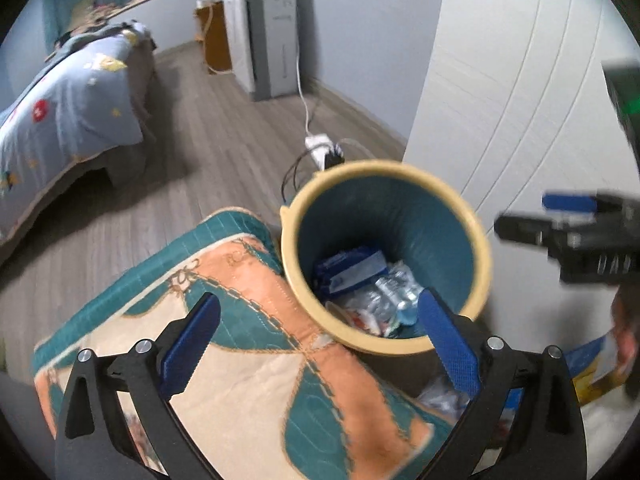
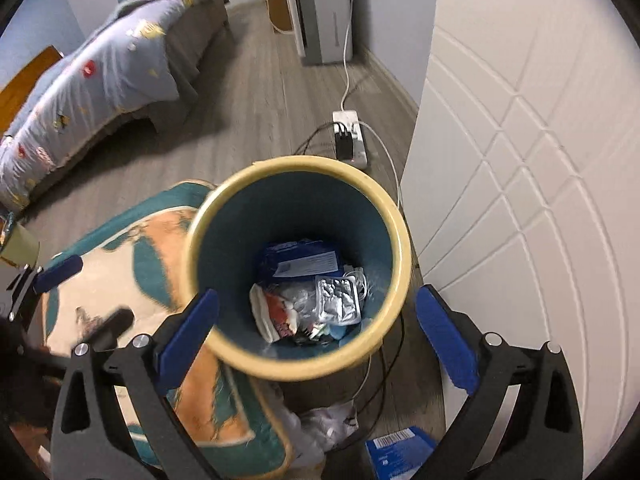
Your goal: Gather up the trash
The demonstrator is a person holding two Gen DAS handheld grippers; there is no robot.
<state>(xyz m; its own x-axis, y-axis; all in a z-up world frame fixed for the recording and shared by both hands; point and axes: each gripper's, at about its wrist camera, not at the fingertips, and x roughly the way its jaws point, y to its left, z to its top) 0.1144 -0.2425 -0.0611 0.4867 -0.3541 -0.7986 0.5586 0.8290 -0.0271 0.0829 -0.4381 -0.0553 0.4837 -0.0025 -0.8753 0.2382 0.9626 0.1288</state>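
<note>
Your left tool (image 1: 318, 334) is spread wide, blue pads apart, nothing between them. Your right tool (image 2: 316, 334) is the same: wide open and empty.

Both point down into the round bin with a cream rim and teal inside (image 2: 394, 216). From the right wrist view its mouth sits between the pads; from the left wrist view the bin (image 1: 482, 264) is ahead and toward the right pad. On the bin's bottom lie a blue packet with a white label (image 2: 304, 262), a crumpled silver foil pouch (image 2: 336, 298) and mixed wrappers (image 2: 280, 314).

More trash is on the floor at the bin's near side: a crumpled clear plastic bag (image 2: 332, 426) and a flat blue carton with a barcode (image 2: 400, 456).

Edges: a white panelled door (image 2: 520, 160) stands close on the bin's right, and a quilted cushion in teal, orange and cream (image 1: 248, 344) butts against its left. Black cables trail around the bin's base. Behind it a white power strip (image 2: 354, 136) lies on the floor with a black plug in it.

Beyond is open grey wood-plank floor (image 2: 248, 92), a bed with a pale blue patterned cover (image 2: 108, 64) on the left, and a grey upright appliance (image 2: 324, 8) at the far wall.
</note>
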